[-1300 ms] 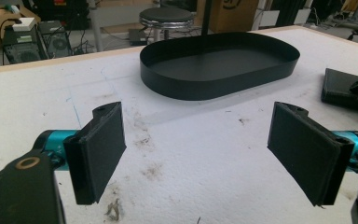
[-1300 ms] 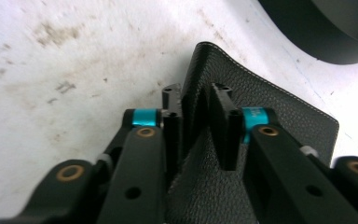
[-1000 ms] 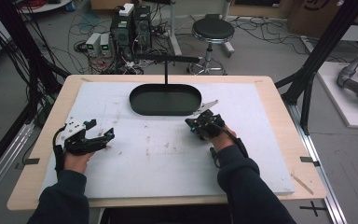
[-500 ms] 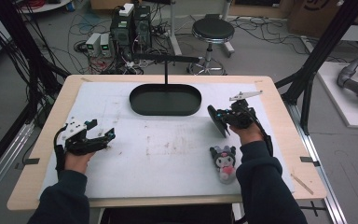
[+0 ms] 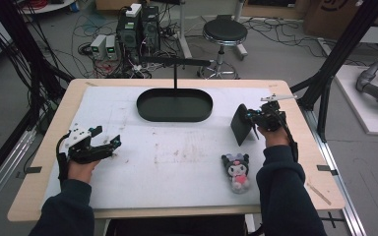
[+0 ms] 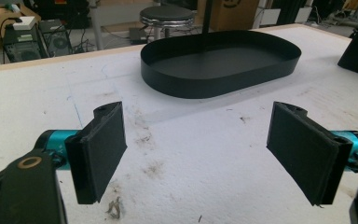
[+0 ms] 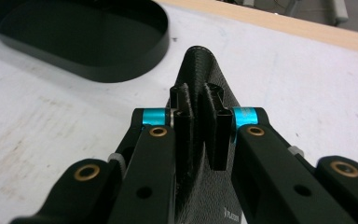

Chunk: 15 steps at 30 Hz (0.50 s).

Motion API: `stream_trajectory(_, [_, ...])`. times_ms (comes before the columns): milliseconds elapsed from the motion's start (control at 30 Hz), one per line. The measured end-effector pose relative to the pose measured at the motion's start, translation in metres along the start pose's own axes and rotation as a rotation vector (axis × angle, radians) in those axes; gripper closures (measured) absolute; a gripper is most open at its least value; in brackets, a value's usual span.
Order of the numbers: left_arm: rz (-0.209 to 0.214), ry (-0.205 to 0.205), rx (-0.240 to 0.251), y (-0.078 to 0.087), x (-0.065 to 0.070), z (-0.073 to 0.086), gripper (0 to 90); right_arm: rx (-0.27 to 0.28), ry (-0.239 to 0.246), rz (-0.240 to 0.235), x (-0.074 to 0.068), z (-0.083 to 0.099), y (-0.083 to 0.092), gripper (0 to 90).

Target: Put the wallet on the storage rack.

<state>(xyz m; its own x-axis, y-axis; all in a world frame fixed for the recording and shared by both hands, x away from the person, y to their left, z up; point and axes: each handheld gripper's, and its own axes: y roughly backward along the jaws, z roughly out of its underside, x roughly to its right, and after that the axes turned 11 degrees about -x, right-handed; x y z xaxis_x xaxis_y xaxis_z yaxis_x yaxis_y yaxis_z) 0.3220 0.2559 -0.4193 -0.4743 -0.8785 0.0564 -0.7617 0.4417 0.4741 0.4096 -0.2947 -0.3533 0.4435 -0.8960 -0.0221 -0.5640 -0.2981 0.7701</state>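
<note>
At the worktop's (image 5: 128, 196) right side, the right hand-held gripper (image 5: 256, 118) pinches a flat black pouch (image 5: 240, 125) upright by its edge, perhaps bound for the empty black tray (image 5: 174, 104), while the left hand-held gripper (image 5: 109, 143) rests spread, a plush toy (image 5: 236, 169) nearby

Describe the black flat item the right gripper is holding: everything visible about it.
The black pouch is a thin, flat piece with a grained, leather-like surface, a stitched rounded edge and small pale lettering near the jaws. The right gripper is shut on it, both jaws pressed against its faces. In the high view it hangs from the gripper as a dark panel tapering downward, right of the black oval tray, beyond the plush toy. Whether its lower edge touches the table is unclear.
</note>
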Motion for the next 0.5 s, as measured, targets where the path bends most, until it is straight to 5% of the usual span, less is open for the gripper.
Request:
stream_trajectory(67, [0.000, 0.000, -0.001, 0.000, 0.000, 0.000, 19.4, 0.020, -0.063, -0.022, 0.011, 0.005, -0.002, 83.0])
stream_trajectory(200, [0.000, 0.003, -0.001, -0.001, 0.001, 0.000, 19.4, 0.065, -0.103, -0.027, 0.018, 0.014, -0.002, 76.7])
stream_trajectory(300, [0.000, -0.001, -0.001, -0.002, 0.001, 0.000, 19.4, 0.093, -0.104, -0.005, 0.017, 0.016, 0.001, 53.5])
stream_trajectory(500, [-0.001, 0.000, -0.001, -0.001, 0.001, 0.000, 19.5, 0.162, -0.063, 0.040, 0.007, 0.022, 0.011, 31.6])
